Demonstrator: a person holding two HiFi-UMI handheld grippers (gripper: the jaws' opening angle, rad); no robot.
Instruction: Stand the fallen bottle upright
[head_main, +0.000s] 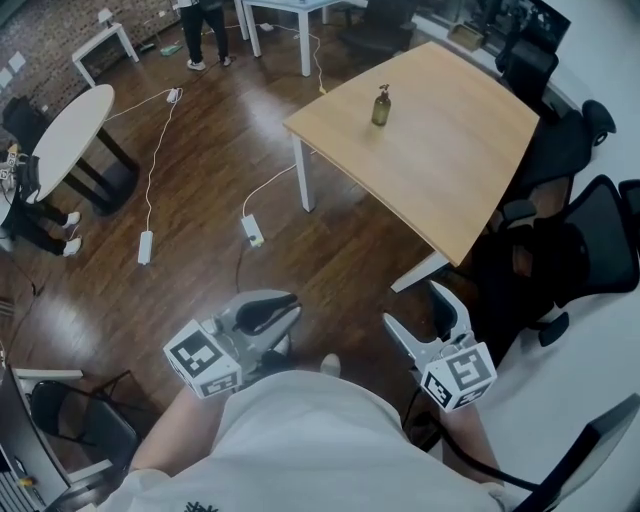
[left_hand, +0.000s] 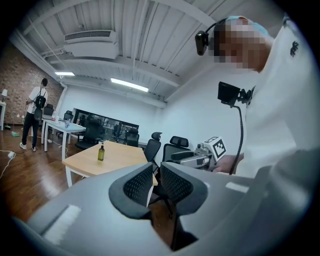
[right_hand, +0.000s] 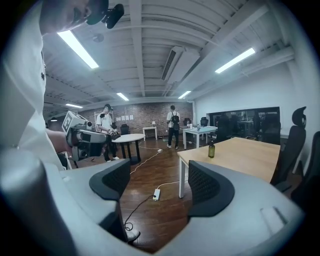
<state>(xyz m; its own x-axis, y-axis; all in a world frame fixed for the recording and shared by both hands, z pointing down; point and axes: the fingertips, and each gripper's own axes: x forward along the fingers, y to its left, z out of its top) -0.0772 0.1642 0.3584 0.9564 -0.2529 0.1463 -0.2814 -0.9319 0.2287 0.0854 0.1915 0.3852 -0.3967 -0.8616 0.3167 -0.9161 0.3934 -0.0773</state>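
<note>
A small amber pump bottle stands upright on the light wooden table, far ahead of both grippers. It also shows as a small bottle in the left gripper view and as a bottle in the right gripper view, upright in each. My left gripper hangs low over the wooden floor near my body; its jaws are shut with nothing between them. The right gripper is level with it beside the table's near corner, and stands open and empty.
Black office chairs crowd the table's right side. A power strip and white cables lie on the floor between me and the table. A round white table stands at the left, a person at the back, a black chair near my left.
</note>
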